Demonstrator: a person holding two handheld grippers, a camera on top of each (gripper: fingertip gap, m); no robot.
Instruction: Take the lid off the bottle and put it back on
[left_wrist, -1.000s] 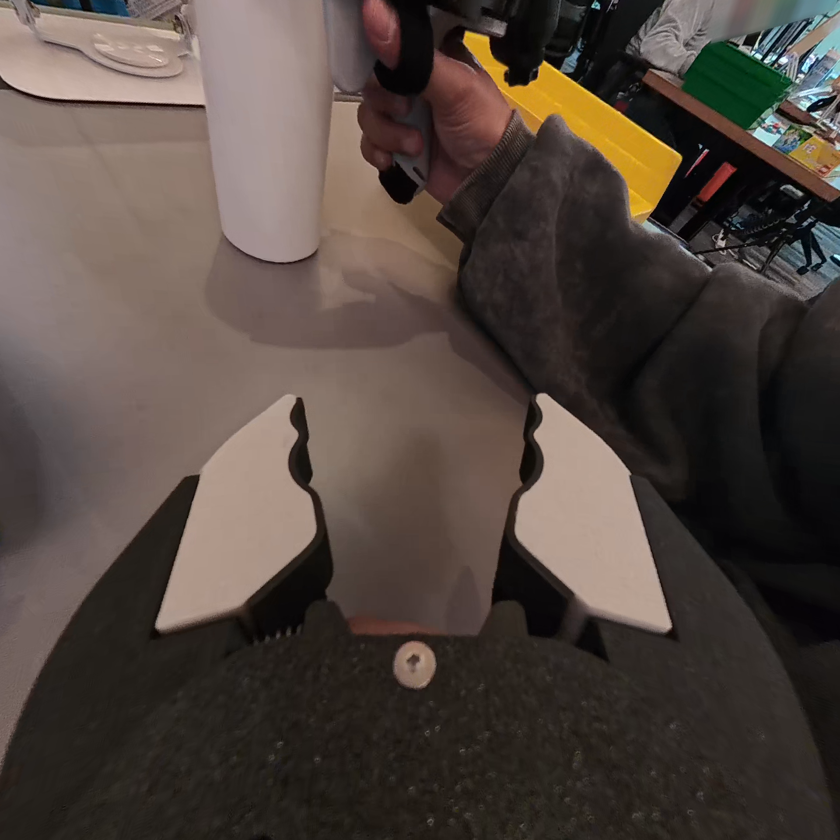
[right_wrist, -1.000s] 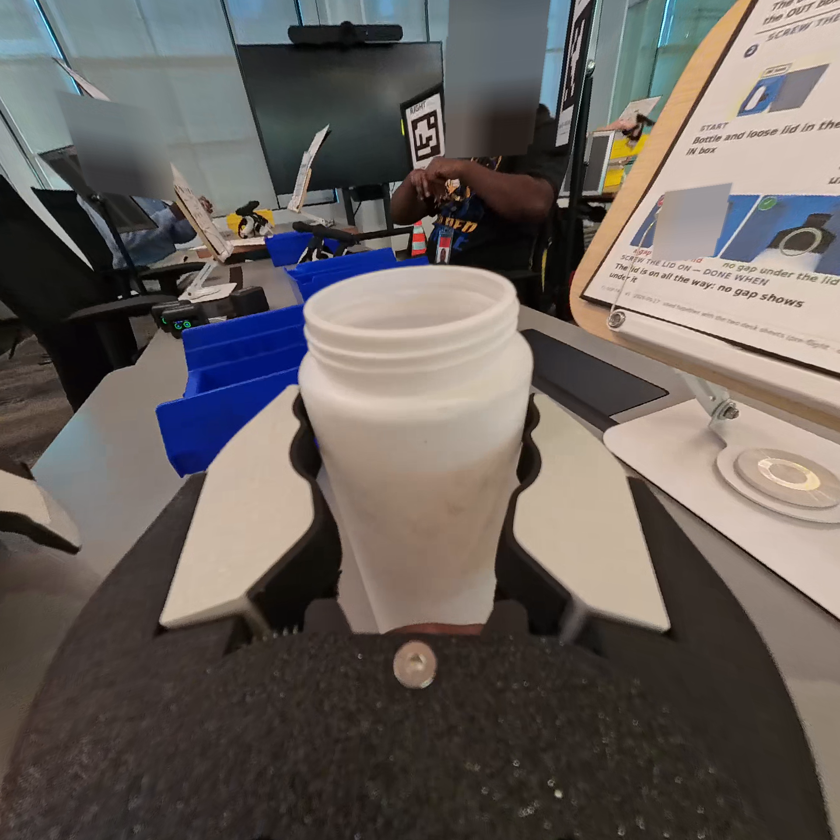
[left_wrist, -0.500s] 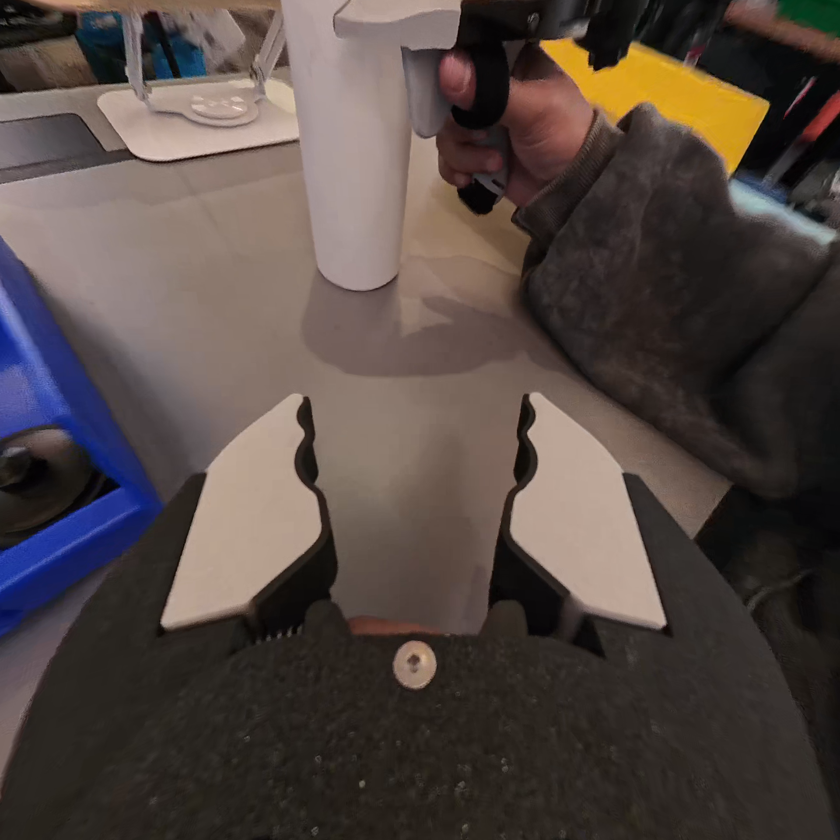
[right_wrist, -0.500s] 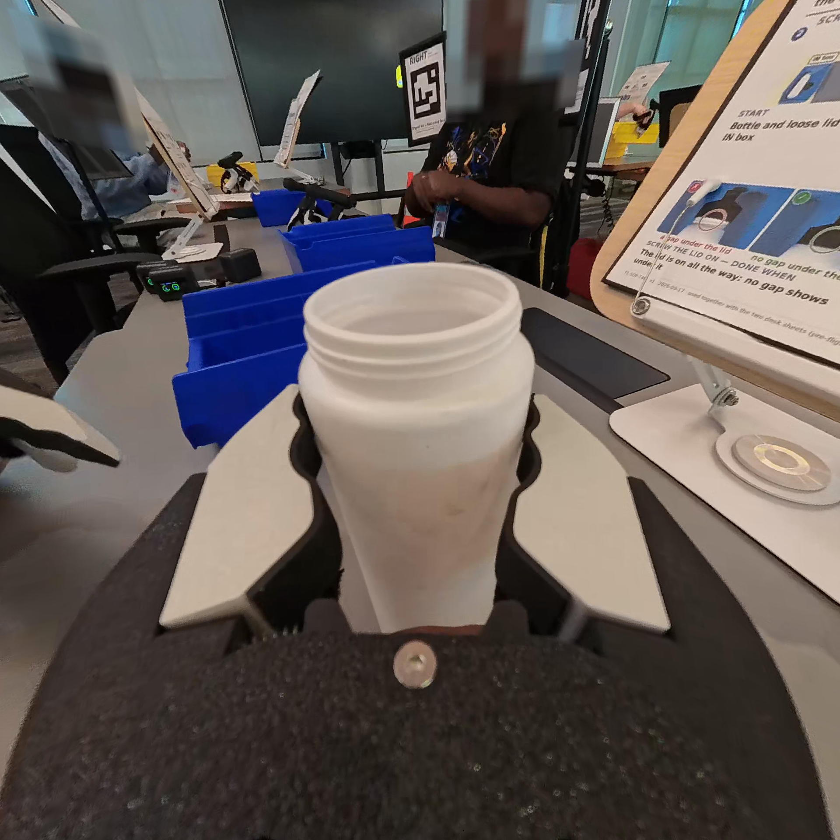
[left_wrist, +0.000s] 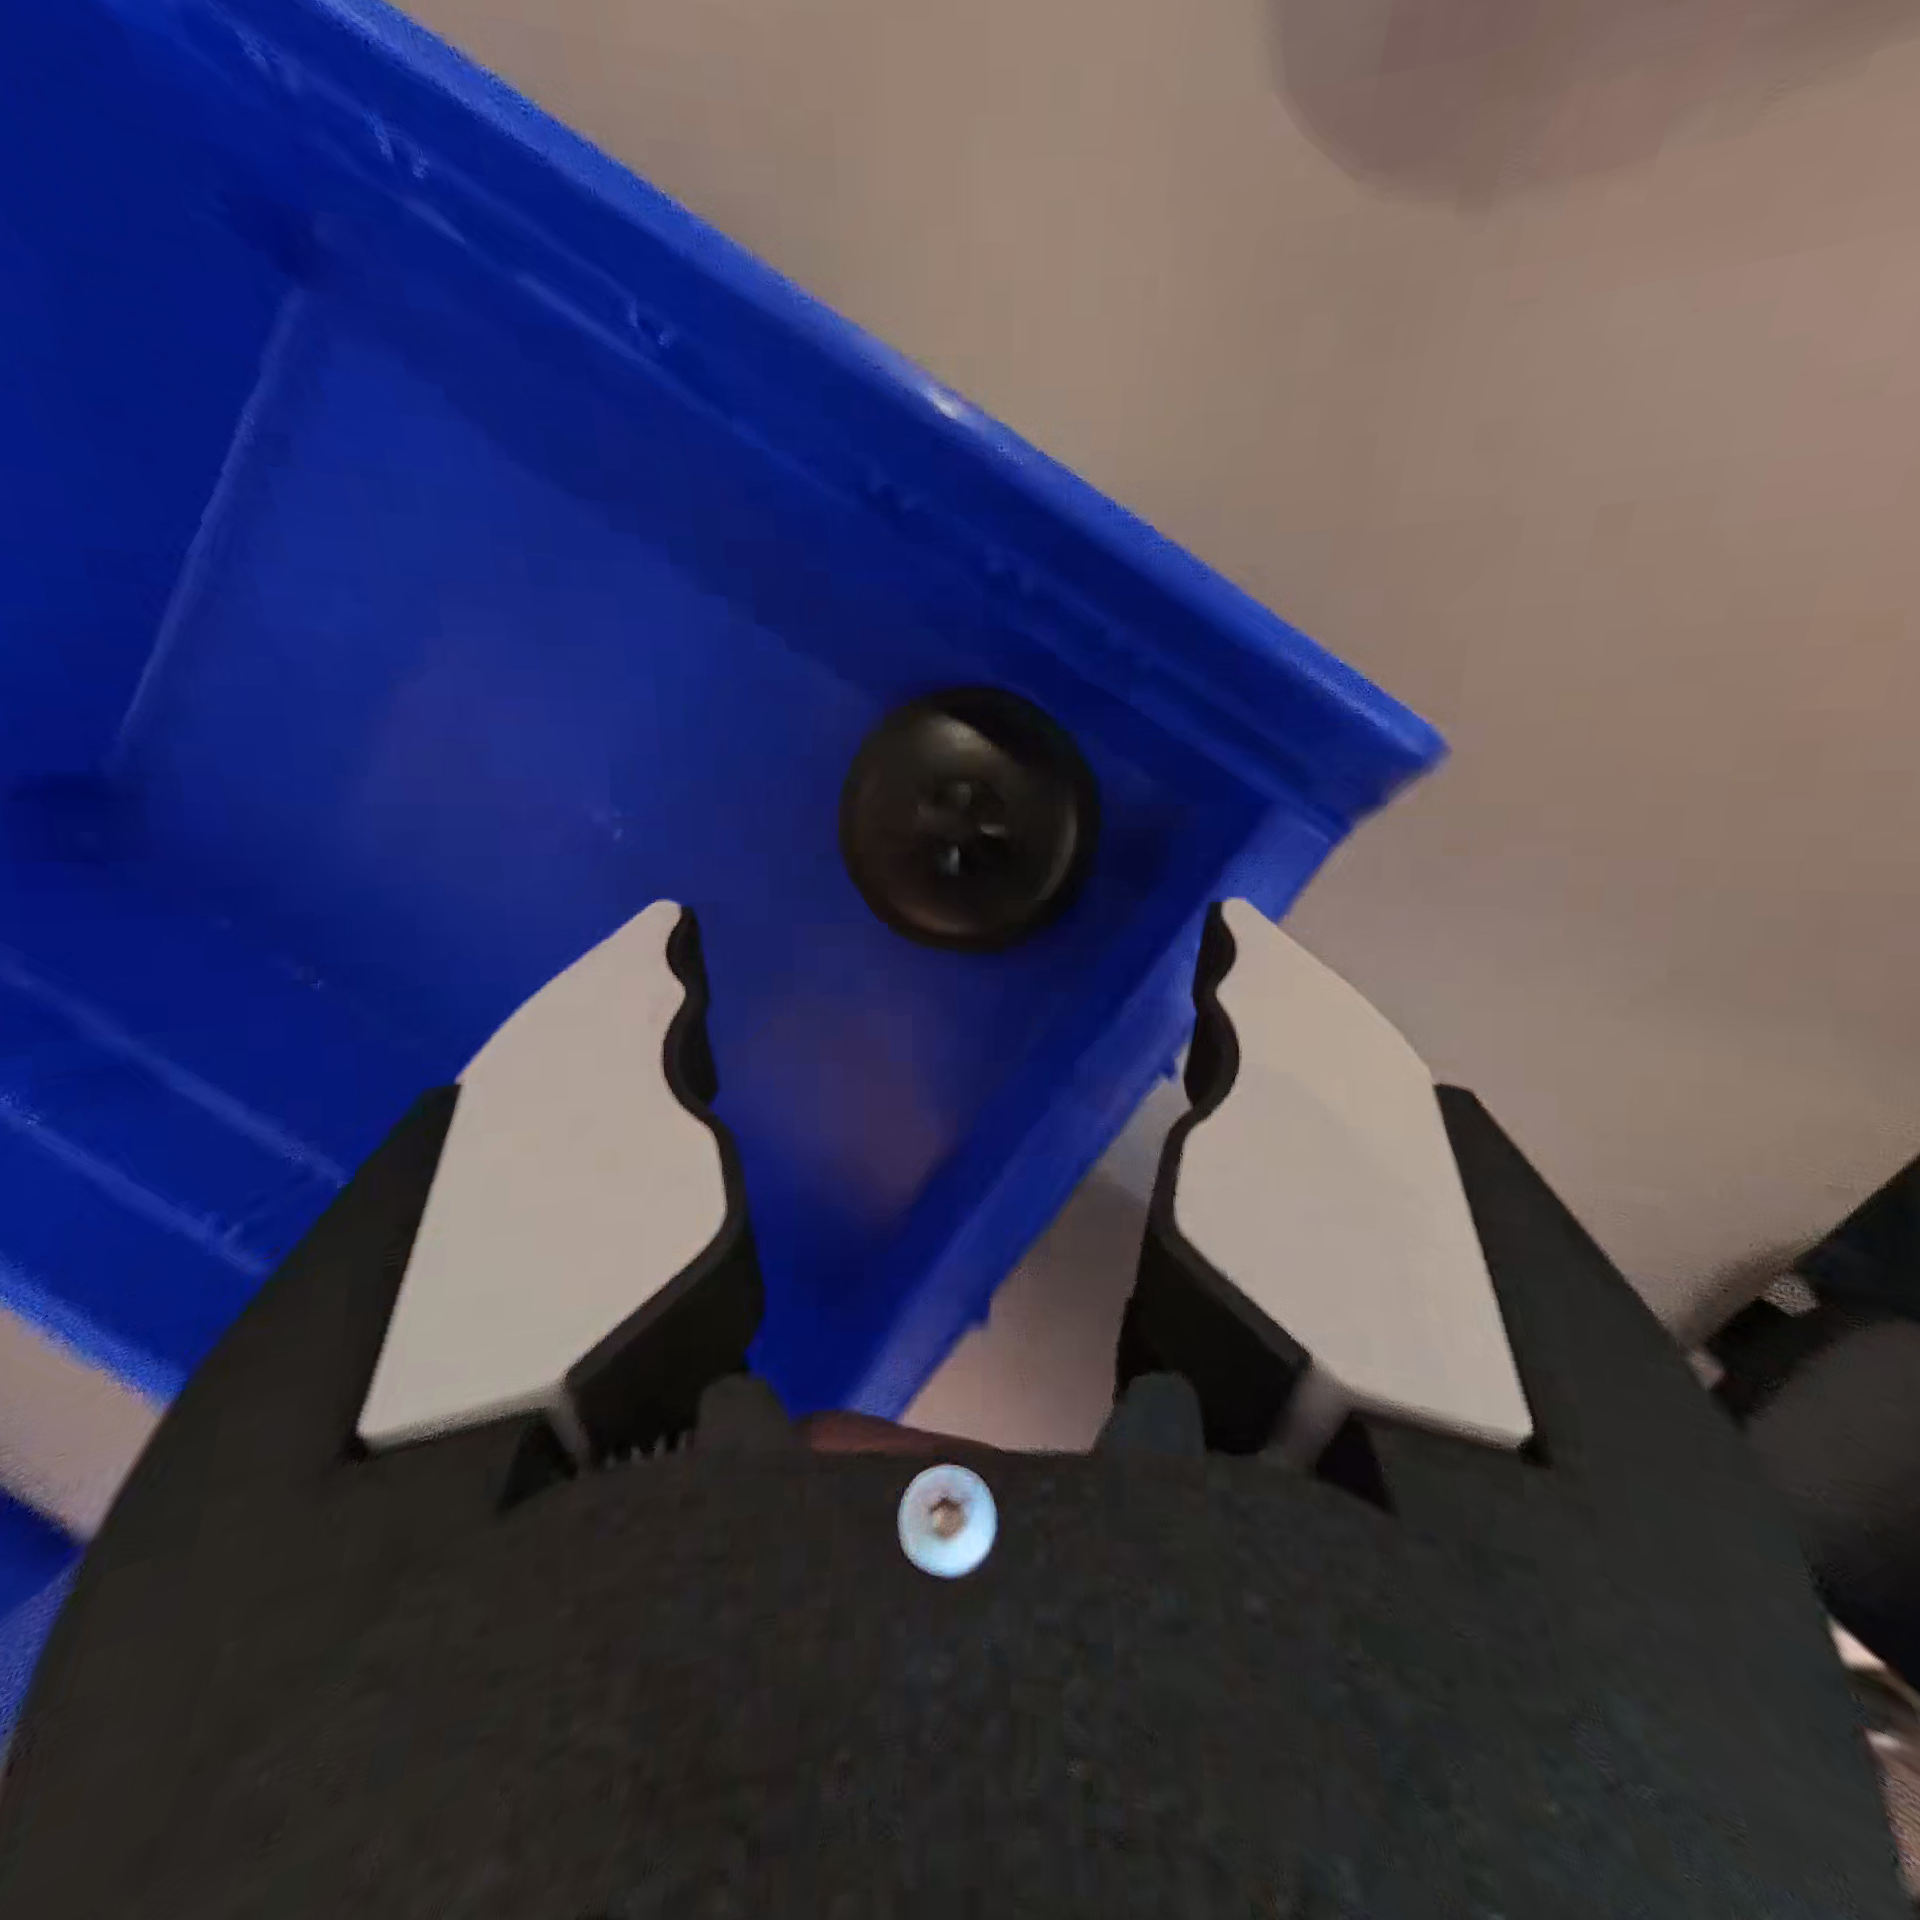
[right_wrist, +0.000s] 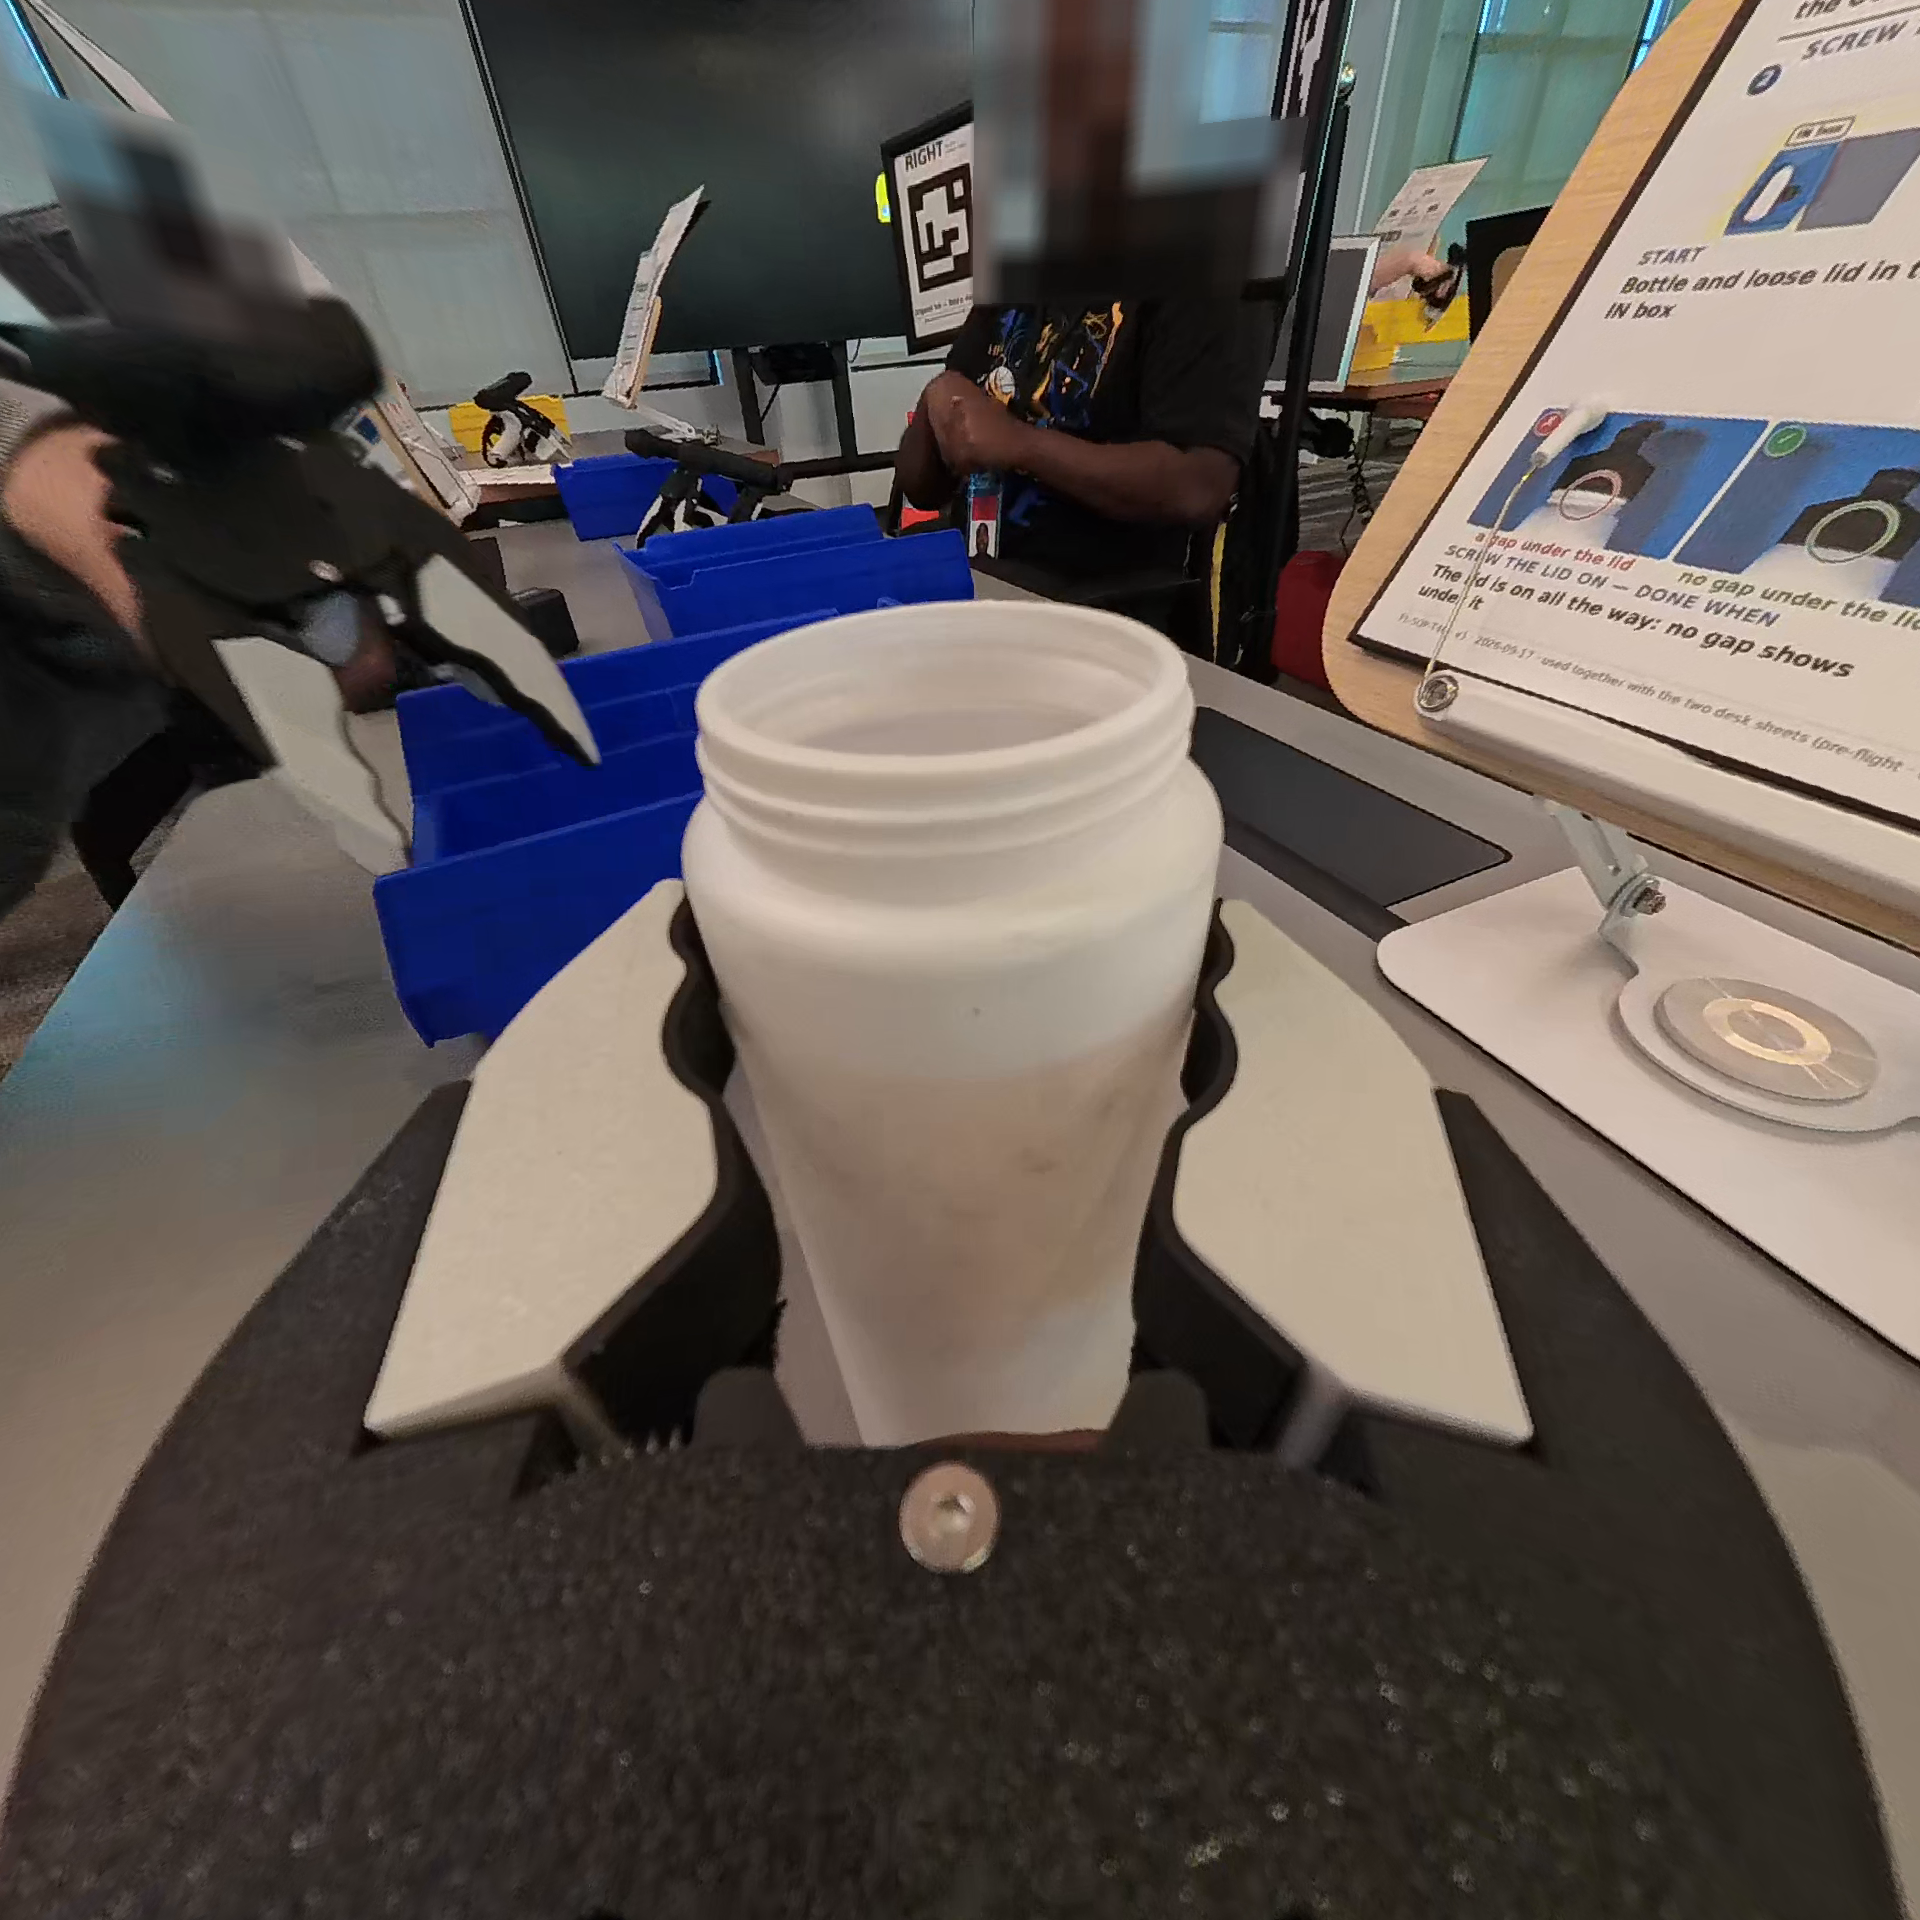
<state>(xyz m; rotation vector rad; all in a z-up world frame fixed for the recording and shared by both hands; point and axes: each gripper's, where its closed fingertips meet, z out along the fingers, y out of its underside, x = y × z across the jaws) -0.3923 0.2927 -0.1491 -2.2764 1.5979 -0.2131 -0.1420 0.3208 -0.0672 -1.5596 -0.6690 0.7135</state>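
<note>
Whereas half a second earlier the left gripper (left_wrist: 951, 997) had looked across bare table toward the bottle, it now hung over the blue bin (left_wrist: 436, 644), jaws apart and empty, pointing down at the black lid (left_wrist: 968, 818). That lid lay flat on the bin floor, near the bin's corner and just beyond the fingertips. The right gripper (right_wrist: 951, 997) had not shifted: it was clamped on the white bottle (right_wrist: 951, 987), which stood upright with its threaded mouth open and uncapped. So the removal looked done, and the left tool seemed to be going for the lid so it could be screwed back on; it would need to drop lower and close on the lid's rim.

Grey table (right_wrist: 187, 1091) carried everything. The bin sat toward its left edge, more blue bins behind it. At the right edge stood a tilted instruction board (right_wrist: 1662, 416) on a white base. Beyond the far edge was an office: a dark screen, a seated person, other desks.
</note>
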